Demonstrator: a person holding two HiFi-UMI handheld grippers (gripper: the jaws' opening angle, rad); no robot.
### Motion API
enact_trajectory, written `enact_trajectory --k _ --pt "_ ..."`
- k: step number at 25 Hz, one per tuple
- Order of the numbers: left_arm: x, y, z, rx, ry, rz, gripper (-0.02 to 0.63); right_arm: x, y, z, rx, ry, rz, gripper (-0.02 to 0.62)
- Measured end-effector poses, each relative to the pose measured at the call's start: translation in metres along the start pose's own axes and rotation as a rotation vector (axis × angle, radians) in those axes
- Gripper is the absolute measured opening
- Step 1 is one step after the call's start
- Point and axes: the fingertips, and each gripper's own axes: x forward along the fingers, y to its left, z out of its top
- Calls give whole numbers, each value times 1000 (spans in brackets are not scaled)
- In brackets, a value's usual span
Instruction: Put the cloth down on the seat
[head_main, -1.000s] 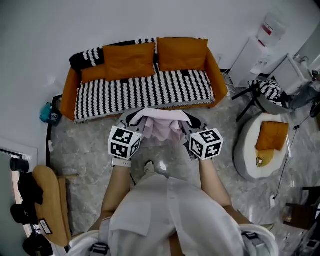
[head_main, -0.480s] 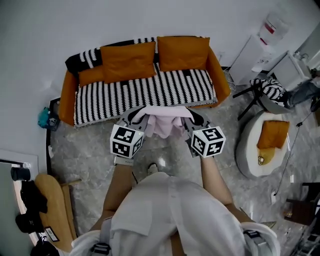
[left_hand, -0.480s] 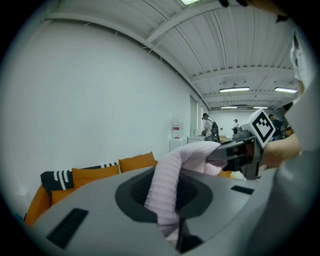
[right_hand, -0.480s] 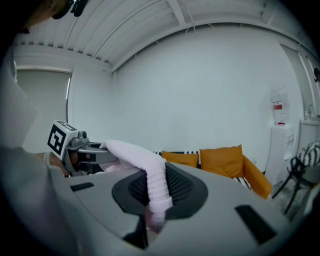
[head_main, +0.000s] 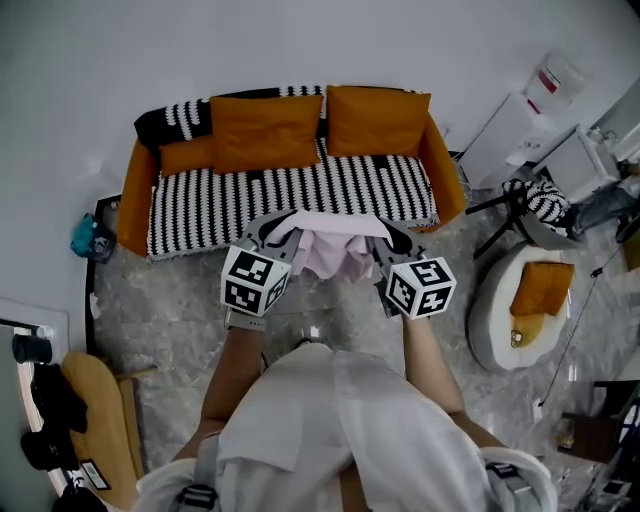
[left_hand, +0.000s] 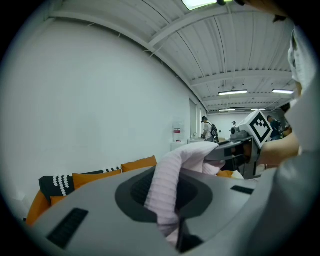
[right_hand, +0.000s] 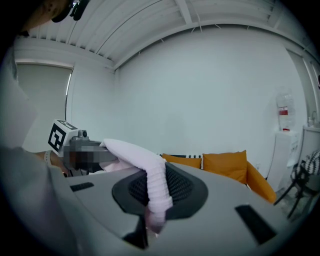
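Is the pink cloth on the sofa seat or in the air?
In the air: the cloth hangs between the left hand-held gripper and right hand-held gripper, both shut on it, before the sofa seat.

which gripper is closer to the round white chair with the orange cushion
Right. The right gripper is just left of the chair; the left gripper is farther left, beyond the cloth.

Staged lounge within a large workspace. Orange sofa with striped black-and-white cover (head_main: 136, 200) on grey marbled floor (head_main: 165, 310). White water dispenser (head_main: 510, 120) and strip-lit ribbed ceiling (left_hand: 235, 75) indicate an open hall.

Bright, even ceiling light, fisheye edges (dark vignette)
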Motion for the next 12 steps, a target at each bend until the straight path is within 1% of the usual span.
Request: enact_trajectory --k 7,12 --pt "-3 27 0 -20 -18 23 51 26 11 3 -27 22 27 38" --pt "-1 43 6 -23 -29 35 52 46 9 15 -61 21 37 38"
